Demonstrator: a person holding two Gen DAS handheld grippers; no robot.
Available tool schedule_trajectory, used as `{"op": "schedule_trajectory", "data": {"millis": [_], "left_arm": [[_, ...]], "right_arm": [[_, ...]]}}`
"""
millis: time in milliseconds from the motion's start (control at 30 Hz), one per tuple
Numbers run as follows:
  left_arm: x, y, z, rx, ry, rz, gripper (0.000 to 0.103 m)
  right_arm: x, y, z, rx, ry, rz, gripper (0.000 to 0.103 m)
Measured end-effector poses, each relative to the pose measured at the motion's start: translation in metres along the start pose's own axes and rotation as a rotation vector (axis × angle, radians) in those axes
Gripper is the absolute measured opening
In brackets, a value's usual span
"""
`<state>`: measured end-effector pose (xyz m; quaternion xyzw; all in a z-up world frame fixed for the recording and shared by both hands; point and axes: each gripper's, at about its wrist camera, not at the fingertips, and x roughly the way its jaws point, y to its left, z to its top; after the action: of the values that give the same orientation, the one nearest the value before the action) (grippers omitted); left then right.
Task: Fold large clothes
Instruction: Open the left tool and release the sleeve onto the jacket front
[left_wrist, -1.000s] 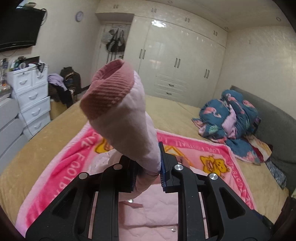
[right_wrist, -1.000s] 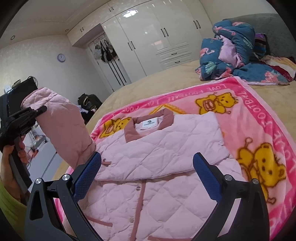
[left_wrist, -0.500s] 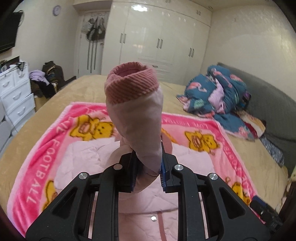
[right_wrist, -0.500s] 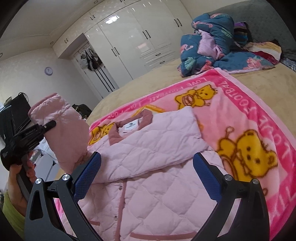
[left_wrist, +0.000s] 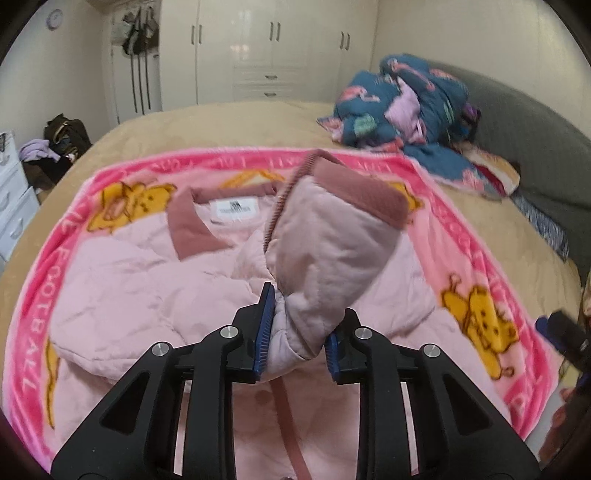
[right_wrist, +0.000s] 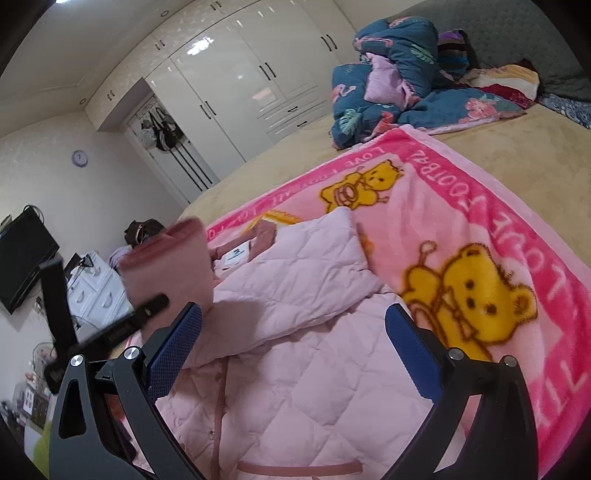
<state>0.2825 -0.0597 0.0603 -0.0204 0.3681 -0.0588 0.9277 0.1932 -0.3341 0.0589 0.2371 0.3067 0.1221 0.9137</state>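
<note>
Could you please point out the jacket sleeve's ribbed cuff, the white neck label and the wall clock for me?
ribbed cuff (left_wrist: 364, 195), left wrist view, on the dusty-pink ribbed band.
neck label (left_wrist: 235, 211), left wrist view, on the label's white middle.
wall clock (right_wrist: 79, 158), right wrist view, on the clock face.

The blanket (right_wrist: 480, 206) border reads "FOOTBALL" and "LOVE"

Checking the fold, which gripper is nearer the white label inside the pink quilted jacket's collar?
Left. The left gripper, clamping the dusty-pink cuffed sleeve, hangs over the jacket just short of the white label. The right gripper hovers open lower over the pink quilted jacket.
</note>
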Motion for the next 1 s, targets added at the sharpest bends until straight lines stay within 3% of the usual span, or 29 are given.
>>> {"op": "schedule_trajectory", "data": {"millis": [233,567,600,733,800,1000], "left_arm": [[0.020,-0.017,-0.020,0.066,0.071,-0.013,0.026],[0.032,-0.033,-0.046,0.165,0.169,-0.031,0.056],[0.031,-0.033,-0.047,0.167,0.171,-0.041,0.062],[0.025,-0.033,-0.050,0.172,0.182,-0.071,0.069],[0.021,-0.033,-0.051,0.173,0.196,-0.095,0.082],[0.002,-0.020,-0.048,0.122,0.191,-0.150,0.092]], "right_arm": [[0.005,-0.016,-0.007,0.032,0.024,-0.036,0.099],[0.004,-0.018,-0.009,0.052,0.029,-0.043,0.099],[0.005,-0.017,-0.009,0.051,0.030,-0.043,0.099],[0.005,-0.016,-0.009,0.048,0.031,-0.046,0.099],[0.005,-0.015,-0.009,0.049,0.033,-0.043,0.099],[0.015,-0.006,-0.010,0.036,0.053,-0.048,0.099]]}}
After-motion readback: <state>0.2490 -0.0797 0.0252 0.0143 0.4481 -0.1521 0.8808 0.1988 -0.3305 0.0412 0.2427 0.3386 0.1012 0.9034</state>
